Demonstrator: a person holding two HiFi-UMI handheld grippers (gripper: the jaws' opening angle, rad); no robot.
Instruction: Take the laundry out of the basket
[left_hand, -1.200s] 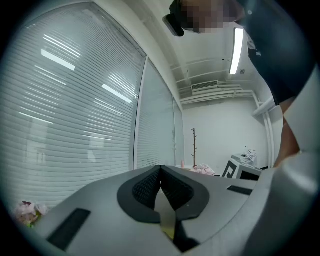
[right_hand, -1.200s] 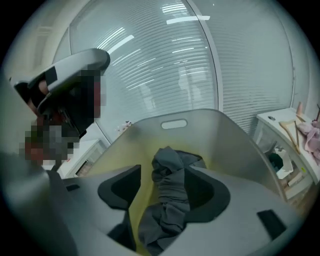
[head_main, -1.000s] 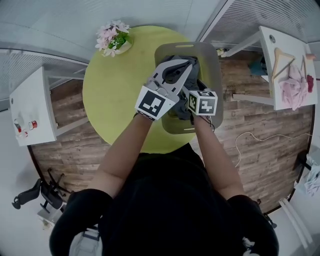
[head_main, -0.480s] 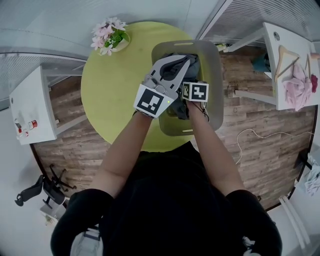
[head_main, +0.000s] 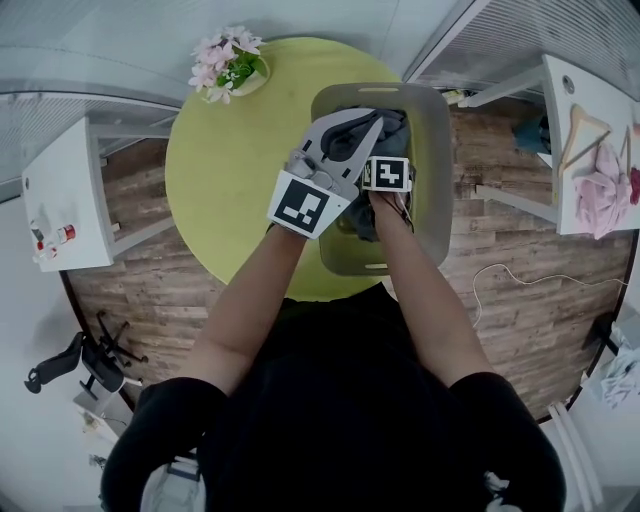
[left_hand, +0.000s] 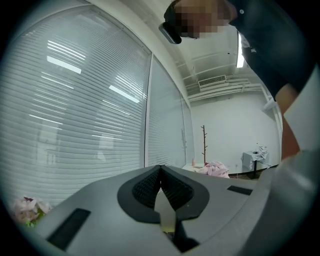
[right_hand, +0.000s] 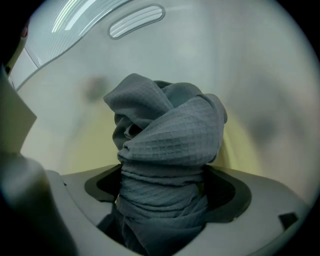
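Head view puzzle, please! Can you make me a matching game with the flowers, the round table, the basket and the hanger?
Things:
1. flowers
2. round table
3. basket
4. hanger

Place, colour or state:
A. holds the dark laundry
B. pink
C. lies on the white table at the right
D. yellow-green

Pairs: 1-B, 2-D, 3-A, 4-C
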